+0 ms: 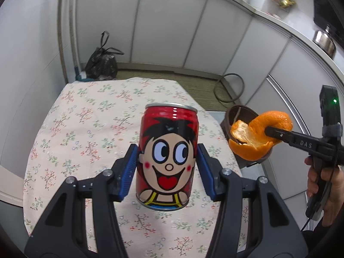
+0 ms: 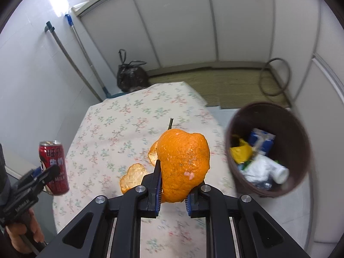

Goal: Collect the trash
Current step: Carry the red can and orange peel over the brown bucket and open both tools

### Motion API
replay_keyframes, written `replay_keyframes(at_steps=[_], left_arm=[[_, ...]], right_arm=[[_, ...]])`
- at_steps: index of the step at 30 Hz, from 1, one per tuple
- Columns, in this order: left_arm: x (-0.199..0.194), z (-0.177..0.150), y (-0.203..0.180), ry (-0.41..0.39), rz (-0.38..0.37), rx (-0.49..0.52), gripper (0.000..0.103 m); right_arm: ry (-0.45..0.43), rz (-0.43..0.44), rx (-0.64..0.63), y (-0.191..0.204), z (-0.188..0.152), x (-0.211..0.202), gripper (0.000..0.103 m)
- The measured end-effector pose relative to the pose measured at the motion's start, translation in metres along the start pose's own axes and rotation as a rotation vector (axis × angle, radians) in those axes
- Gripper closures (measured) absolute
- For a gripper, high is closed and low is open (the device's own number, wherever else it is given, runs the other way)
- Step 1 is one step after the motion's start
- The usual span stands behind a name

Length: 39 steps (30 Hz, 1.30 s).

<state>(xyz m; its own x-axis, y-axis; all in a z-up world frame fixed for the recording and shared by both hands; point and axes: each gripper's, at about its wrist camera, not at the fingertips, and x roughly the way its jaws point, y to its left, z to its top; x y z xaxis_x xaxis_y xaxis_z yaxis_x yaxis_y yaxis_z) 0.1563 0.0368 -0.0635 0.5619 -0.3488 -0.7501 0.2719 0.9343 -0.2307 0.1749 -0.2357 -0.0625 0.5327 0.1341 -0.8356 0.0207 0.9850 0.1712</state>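
Orange peel clamped between right tongs, above floral tablecloth.

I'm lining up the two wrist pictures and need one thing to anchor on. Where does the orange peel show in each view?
Left wrist view: the orange peel is at the right edge, pinched in the right tool, in front of the bin.
Right wrist view: the peel is at centre, low, between the tool's pads, with the bin to its right.
Shared landmark: the black bag on the floor beyond the table.

Close downward wrist views, shared table
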Motion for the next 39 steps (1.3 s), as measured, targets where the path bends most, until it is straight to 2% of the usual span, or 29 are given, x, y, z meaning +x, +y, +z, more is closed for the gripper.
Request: replay_keyframes(at_steps=[3, 5, 8, 13, 17, 20, 23, 26, 29, 31, 35, 39], left_arm=[[0.001, 0.0, -0.017, -0.006, -0.01, 0.03, 0.047], [0.005, 0.001, -0.033, -0.012, -0.013, 0.06, 0.047], [0.01, 0.003, -0.053, -0.02, -0.026, 0.089, 0.047], [0.026, 0.008, -0.093, -0.025, -0.078, 0.139, 0.047], [0.044, 0.007, -0.135, -0.031, -0.114, 0.229, 0.047], [0.062, 0.009, -0.16, -0.026, -0.144, 0.256, 0.047], [0.085, 0.012, -0.184, -0.014, -0.18, 0.269, 0.047], [0.11, 0.015, -0.204, 0.007, -0.186, 0.291, 0.047], [0.137, 0.019, -0.223, 0.04, -0.193, 0.298, 0.047], [0.152, 0.021, -0.234, 0.055, -0.196, 0.309, 0.047], [0.181, 0.024, -0.248, 0.076, -0.2, 0.328, 0.047], [0.205, 0.023, -0.259, 0.091, -0.217, 0.338, 0.047]], right_arm=[[-0.051, -0.021, 0.015, -0.015, -0.016, -0.019, 0.085], [-0.048, -0.033, 0.052, -0.028, -0.022, -0.025, 0.085], [-0.081, -0.059, 0.09, -0.047, -0.022, -0.037, 0.085], [-0.136, -0.128, 0.141, -0.083, -0.021, -0.052, 0.085], [-0.156, -0.218, 0.204, -0.117, -0.023, -0.053, 0.085], [-0.155, -0.258, 0.228, -0.135, -0.024, -0.047, 0.085], [-0.158, -0.254, 0.259, -0.154, -0.023, -0.039, 0.085], [-0.157, -0.253, 0.291, -0.173, -0.019, -0.025, 0.085], [-0.155, -0.286, 0.306, -0.191, -0.015, -0.012, 0.085], [-0.146, -0.309, 0.321, -0.205, -0.015, -0.003, 0.085], [-0.123, -0.292, 0.37, -0.229, -0.016, 0.013, 0.085], [-0.096, -0.309, 0.403, -0.247, -0.022, 0.024, 0.085]])
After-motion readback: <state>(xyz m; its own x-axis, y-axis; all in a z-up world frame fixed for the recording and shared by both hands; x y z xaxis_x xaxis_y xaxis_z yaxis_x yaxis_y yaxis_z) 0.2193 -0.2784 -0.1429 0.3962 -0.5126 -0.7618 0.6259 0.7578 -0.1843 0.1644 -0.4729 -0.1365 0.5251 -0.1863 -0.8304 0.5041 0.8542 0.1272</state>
